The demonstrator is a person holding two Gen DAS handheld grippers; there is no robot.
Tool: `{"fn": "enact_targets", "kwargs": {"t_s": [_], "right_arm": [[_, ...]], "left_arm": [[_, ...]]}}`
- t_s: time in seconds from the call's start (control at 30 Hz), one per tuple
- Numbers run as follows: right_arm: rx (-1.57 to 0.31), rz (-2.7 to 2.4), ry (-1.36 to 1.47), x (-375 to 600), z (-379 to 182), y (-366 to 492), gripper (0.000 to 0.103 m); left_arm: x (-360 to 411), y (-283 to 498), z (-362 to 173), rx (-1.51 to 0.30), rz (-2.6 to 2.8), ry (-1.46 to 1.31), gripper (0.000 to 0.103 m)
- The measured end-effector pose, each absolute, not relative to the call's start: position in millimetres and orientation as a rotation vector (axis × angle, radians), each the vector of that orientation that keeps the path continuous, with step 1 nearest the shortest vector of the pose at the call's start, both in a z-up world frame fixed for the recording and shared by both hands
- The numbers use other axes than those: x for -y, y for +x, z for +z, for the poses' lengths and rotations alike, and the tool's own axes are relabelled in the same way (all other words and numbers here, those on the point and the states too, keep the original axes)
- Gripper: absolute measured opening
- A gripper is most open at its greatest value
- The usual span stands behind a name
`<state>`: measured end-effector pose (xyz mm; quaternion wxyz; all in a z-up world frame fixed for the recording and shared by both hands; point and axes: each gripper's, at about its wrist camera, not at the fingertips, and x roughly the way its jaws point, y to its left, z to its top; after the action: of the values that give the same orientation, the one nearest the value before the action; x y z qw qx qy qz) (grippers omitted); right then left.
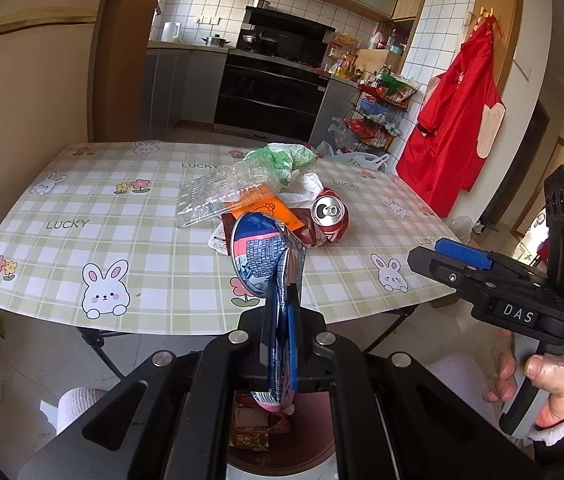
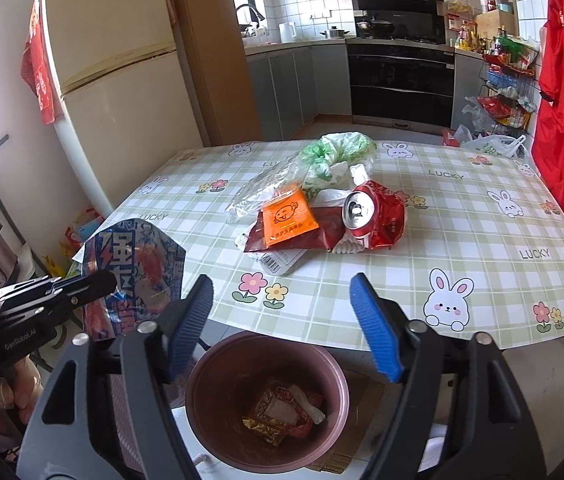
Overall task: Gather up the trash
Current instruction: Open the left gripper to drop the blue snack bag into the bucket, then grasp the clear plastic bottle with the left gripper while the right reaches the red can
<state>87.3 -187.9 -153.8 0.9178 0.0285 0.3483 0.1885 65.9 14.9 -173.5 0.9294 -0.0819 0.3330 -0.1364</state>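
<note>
Kitchen worktop [image 2: 481, 240]: checked cloth ahead of both tongs, litter heaped mid-cloth.
Bin [image 2: 266, 400]: brown, directly below right tongs, wrappers inside.
Left tongs [image 1: 282, 304]: clenched on blue wrapper [image 1: 266, 256], poised over bin for dropping.
Right tongs [image 2: 282, 320]: released, empty.
Can [image 2: 373, 216]: crushed, beyond right tongs.

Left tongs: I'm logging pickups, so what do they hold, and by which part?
The left tongs are shut on the blue snack wrapper, pinching its flattened lower edge. The right tongs hold nothing.
</note>
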Motion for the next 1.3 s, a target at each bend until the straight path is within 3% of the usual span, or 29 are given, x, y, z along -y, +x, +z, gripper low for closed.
{"fn": "enact_targets", "kwargs": {"t_s": [0.27,0.3,0.33,0.4,0.47,0.63,0.77,1.3], "right_arm": [[-0.715,0.365,0.082,195,-154,89,0.076],[-0.716,0.364,0.084,196,-154,90,0.076],[-0.717,0.363,0.087,196,-154,90,0.076],[-0.718,0.363,0.091,197,-154,90,0.076],[-0.719,0.358,0.092,198,-154,90,0.078],[-0.710,0.327,0.093,201,-153,92,0.090],[-0.715,0.290,0.091,203,-153,93,0.097],[-0.738,0.162,0.000,203,-168,105,0.097]], "left_arm": [[-5,65,-176,-0.701,-0.337,-0.164,0.006],[-3,65,-177,-0.710,-0.357,-0.169,0.014],[-1,65,-178,-0.714,-0.369,-0.173,0.034],[-1,63,-178,-0.701,-0.372,-0.182,0.060],[-2,64,-178,-0.701,-0.369,-0.187,0.063],[-9,67,-180,-0.698,-0.298,-0.186,0.093],[-14,68,-179,-0.690,-0.203,-0.153,0.097],[-24,80,-179,-0.671,0.052,0.013,0.097]]}}
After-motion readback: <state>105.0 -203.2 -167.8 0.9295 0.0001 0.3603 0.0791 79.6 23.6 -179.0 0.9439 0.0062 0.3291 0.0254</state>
